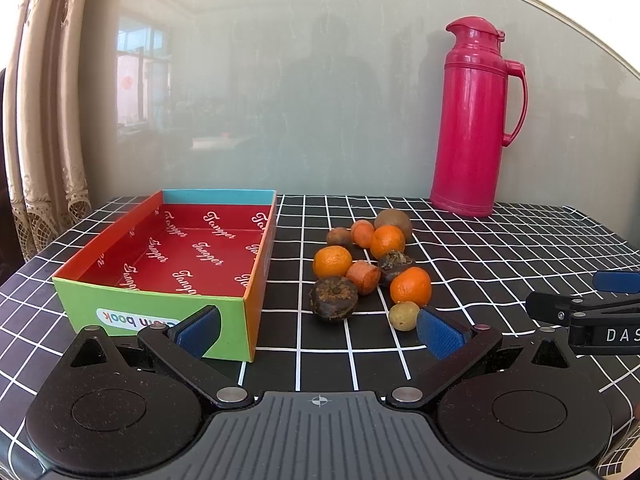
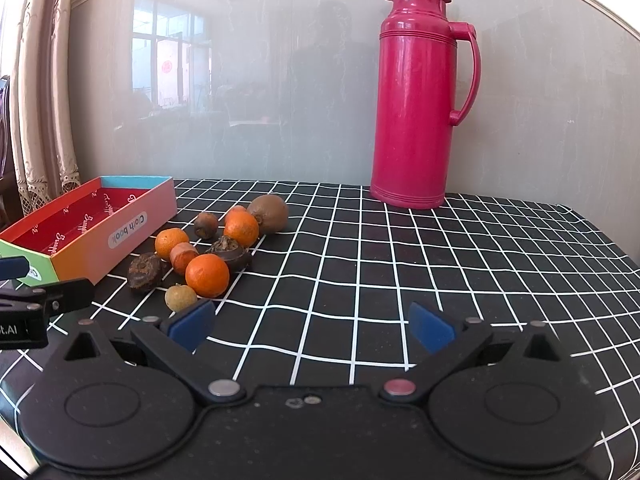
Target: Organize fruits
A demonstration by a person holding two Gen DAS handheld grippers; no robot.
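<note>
With both the left gripper and right gripper spread wide and empty, grasp the near mandarin, light, round and soft-skinned, gently across its middle.

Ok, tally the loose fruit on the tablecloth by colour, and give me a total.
Bright orange round fruit: 3, e.g. the nearest one
Duller orange-red pieces: 2, e.g.
Dark brown shrivelled fruit: 2, e.g.
Brown fuzzy or russet fruit: 2, the large one and a smaller one
Small yellowish-green fruit: 1
Total: 10
None are in the box.
</note>
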